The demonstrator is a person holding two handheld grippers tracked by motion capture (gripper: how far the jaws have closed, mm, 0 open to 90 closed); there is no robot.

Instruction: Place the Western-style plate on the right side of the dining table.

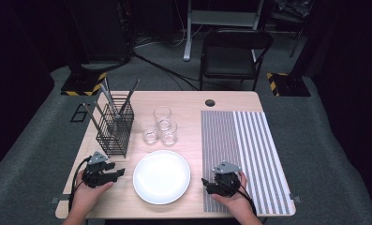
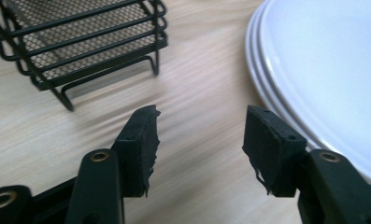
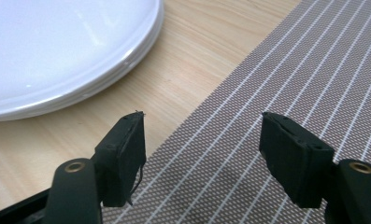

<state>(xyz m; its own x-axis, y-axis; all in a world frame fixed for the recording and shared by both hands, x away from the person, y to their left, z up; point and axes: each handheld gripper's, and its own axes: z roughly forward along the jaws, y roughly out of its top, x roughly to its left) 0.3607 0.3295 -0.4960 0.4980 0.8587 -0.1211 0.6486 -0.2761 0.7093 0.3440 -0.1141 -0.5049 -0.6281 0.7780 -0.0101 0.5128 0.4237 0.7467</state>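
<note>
A white plate sits at lower centre on the pale wood-grain table. Right of it lies a placemat, grey-brown with thin white stripes. At left, a black wire rack. Both grippers' jaws are black.

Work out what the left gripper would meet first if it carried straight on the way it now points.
Probably the stack of round white plates. The left gripper, jaws open and empty, points over bare wooden table with the plates' rim just right of its line; the black wire rack lies off left. Depth is uncertain.
</note>
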